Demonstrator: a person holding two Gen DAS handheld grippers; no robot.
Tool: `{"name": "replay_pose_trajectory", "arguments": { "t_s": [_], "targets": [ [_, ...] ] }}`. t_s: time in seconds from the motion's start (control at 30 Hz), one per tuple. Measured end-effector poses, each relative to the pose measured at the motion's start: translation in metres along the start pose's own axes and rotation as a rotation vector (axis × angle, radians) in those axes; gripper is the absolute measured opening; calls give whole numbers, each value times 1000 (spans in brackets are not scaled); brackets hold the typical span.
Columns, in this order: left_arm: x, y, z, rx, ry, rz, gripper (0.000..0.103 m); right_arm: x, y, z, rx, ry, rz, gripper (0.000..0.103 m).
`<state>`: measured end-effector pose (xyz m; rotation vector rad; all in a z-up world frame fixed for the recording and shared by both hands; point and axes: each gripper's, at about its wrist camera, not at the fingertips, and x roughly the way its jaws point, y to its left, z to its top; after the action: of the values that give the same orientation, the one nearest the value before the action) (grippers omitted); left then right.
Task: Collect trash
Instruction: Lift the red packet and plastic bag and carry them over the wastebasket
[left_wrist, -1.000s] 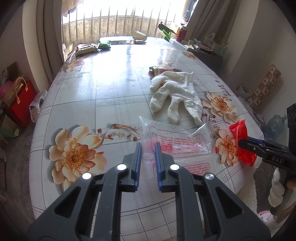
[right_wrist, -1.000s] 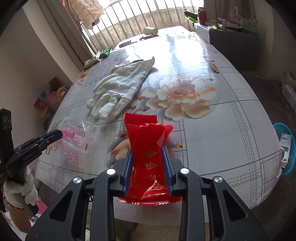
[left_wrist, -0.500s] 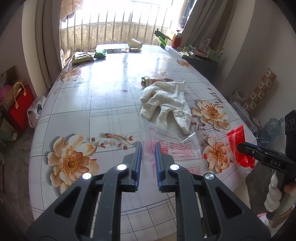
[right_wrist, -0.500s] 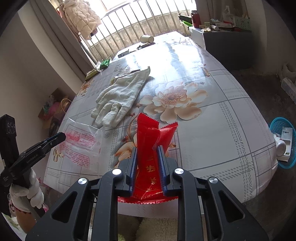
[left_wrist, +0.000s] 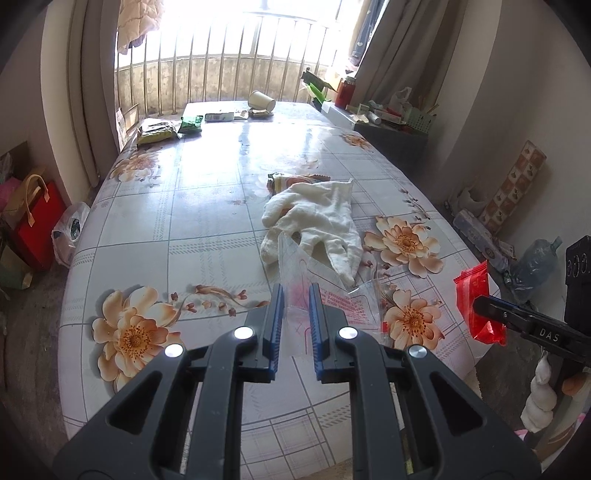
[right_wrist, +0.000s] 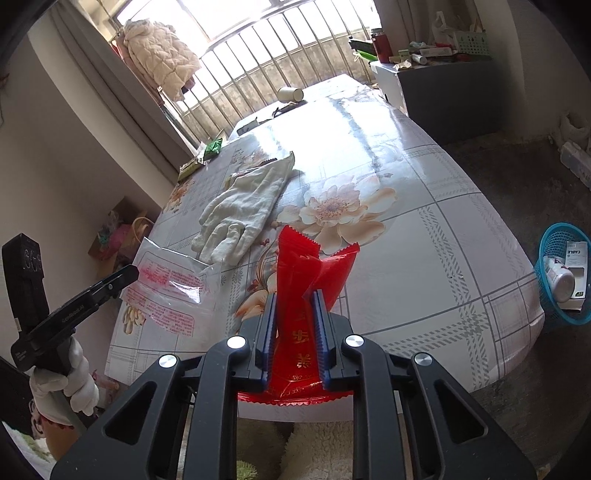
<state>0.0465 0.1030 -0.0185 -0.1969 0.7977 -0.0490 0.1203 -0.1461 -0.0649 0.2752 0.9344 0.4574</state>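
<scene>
Red and crinkled, the foil snack wrapper (right_wrist: 295, 295) stood pinched between the right gripper (right_wrist: 294, 312) fingers, raised over the near edge of the floral-print oilcloth table (right_wrist: 424, 236). The left gripper (left_wrist: 295, 306) pinched a clear plastic bag with red printing (left_wrist: 295, 273), lifting one corner beside the white cotton glove (left_wrist: 321, 218).

My left camera sits above the near table (left_wrist: 207, 229) edge, facing the window. My right one looks from the near right corner, angled left. Both share the white glove (left_wrist: 321, 218) (right_wrist: 240, 210) and clear bag (left_wrist: 332, 295) (right_wrist: 166, 291).
</scene>
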Motion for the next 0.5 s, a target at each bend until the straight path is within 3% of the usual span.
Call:
{"name": "replay_pose_trajectory", "arguments": {
  "t_s": [0.5],
  "targets": [
    [1,-23,18,47,-20,-47,12,-21,-14,-4,45,-49,2,19]
  ]
}}
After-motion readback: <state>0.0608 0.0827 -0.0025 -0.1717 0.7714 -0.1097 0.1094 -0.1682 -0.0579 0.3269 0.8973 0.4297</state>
